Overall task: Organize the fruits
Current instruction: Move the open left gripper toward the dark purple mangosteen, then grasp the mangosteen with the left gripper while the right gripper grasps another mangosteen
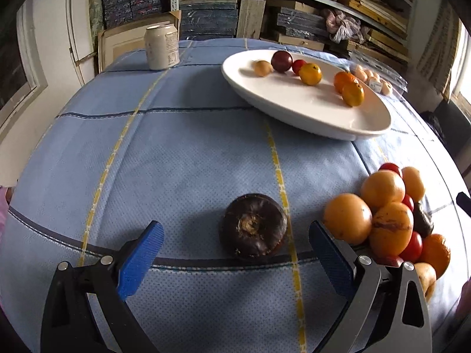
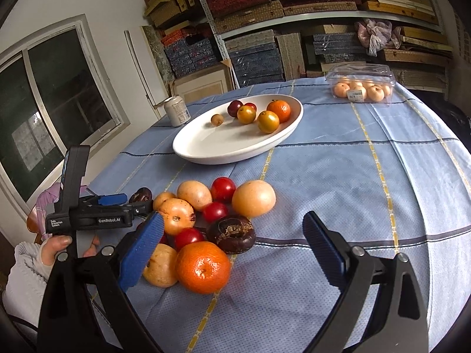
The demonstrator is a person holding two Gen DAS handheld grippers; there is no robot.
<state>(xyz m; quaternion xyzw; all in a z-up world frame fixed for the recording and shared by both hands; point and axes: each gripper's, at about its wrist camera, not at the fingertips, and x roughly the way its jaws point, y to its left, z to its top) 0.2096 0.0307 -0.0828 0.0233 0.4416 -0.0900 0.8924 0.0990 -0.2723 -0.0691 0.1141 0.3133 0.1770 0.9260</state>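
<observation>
A dark brown round fruit (image 1: 253, 229) lies alone on the blue cloth, just ahead of my open left gripper (image 1: 235, 241), between its blue pads and not touched. A pile of oranges, red tomatoes and dark fruits (image 1: 391, 220) lies to its right. The white oval plate (image 1: 309, 111) further back holds several small fruits. In the right wrist view my right gripper (image 2: 232, 235) stands open over the pile (image 2: 212, 220), with an orange (image 2: 203, 266) and a dark fruit (image 2: 231, 234) between its fingers, nothing gripped. The left gripper (image 2: 123, 201) shows at the left, held by a hand.
A drink can (image 1: 162, 47) stands at the table's far left edge. A clear plastic box of pale fruits (image 2: 362, 86) sits at the far right. Shelves of boxes line the wall behind; a window is at the left. A person's hand and sleeve (image 2: 26, 264) are at the left.
</observation>
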